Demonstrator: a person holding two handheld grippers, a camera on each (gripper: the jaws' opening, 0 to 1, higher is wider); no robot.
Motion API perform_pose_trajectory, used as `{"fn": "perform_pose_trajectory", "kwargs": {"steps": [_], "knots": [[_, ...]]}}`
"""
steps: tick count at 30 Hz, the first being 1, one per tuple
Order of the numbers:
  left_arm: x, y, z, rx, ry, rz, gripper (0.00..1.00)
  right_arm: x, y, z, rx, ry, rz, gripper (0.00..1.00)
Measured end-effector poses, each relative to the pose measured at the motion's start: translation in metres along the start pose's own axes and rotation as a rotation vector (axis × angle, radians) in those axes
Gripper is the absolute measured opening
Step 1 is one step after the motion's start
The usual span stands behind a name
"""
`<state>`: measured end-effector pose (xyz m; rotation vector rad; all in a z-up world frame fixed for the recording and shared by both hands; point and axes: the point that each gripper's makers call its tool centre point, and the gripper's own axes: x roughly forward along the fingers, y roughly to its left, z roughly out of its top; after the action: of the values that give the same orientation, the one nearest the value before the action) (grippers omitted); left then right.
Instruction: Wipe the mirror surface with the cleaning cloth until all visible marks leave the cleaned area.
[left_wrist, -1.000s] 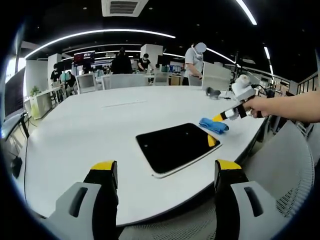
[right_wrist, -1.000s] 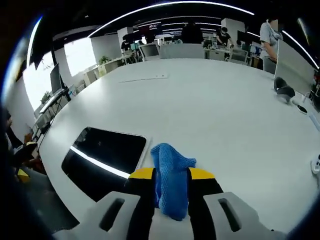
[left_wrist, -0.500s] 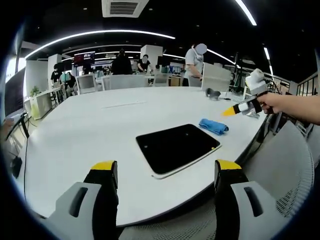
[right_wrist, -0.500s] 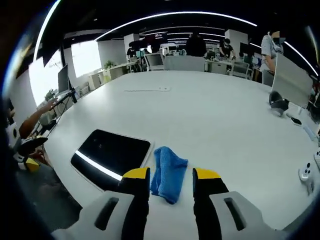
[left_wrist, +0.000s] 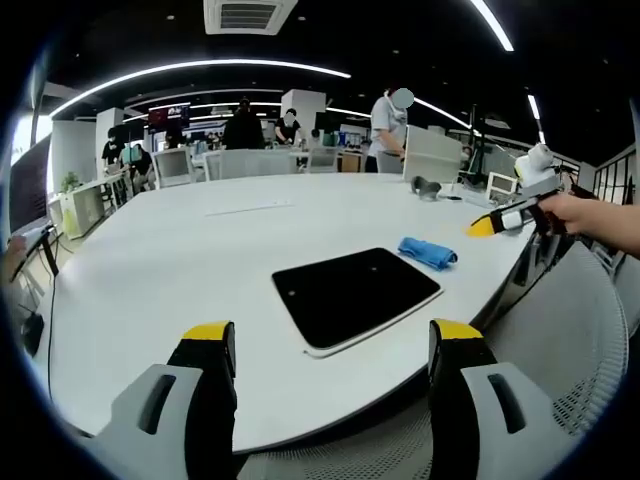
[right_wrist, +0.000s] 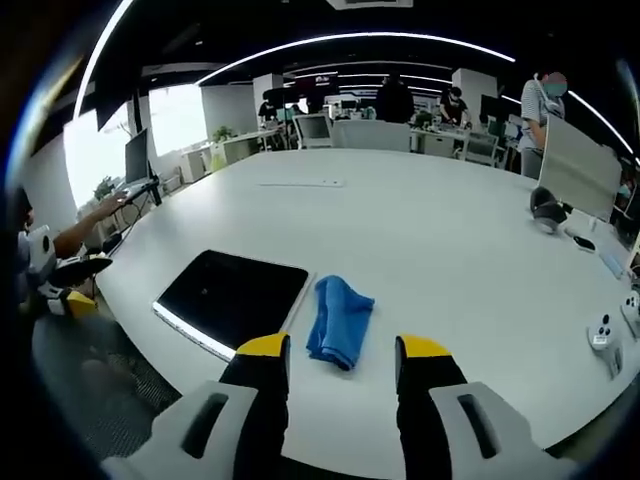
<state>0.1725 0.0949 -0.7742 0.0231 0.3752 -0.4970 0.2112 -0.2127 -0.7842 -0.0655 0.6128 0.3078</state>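
- Flat dark rectangular mirror (left_wrist: 352, 292) lies near the edge of the white oval worktop (left_wrist: 180, 260); the crumpled blue cleaning cloth (right_wrist: 340, 318) lies just beside the mirror, loose.
- Left gripper (left_wrist: 325, 350) and right gripper (right_wrist: 335, 350): jaws open, empty, clear of the mirror.
- Risk: a careless grab drags the cloth off the worktop edge.
- Obstructions: none; a grey mesh chair (left_wrist: 570, 340) stands beside the worktop.

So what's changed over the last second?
The right gripper let go of the crumpled blue cleaning cloth, opened its fingers and drew back off the table. The cloth now lies free beside the dark rectangular mirror. The mirror, the white table and the open left gripper stayed put.
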Motion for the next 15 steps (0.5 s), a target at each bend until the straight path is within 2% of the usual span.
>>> {"fn": "perform_pose_trajectory", "kwargs": {"steps": [7, 12, 15], "knots": [[0.0, 0.0, 0.0, 0.0, 0.002, 0.0, 0.77, -0.008, 0.007, 0.0, -0.029, -0.042, 0.004, 0.42], [0.0, 0.001, 0.0, 0.0, 0.002, 0.0, 0.78, -0.014, 0.011, 0.0, -0.015, -0.071, 0.009, 0.46], [0.0, 0.0, 0.0, 0.001, 0.002, -0.001, 0.78, -0.015, 0.016, -0.004, -0.015, -0.081, 0.012, 0.53]]}}
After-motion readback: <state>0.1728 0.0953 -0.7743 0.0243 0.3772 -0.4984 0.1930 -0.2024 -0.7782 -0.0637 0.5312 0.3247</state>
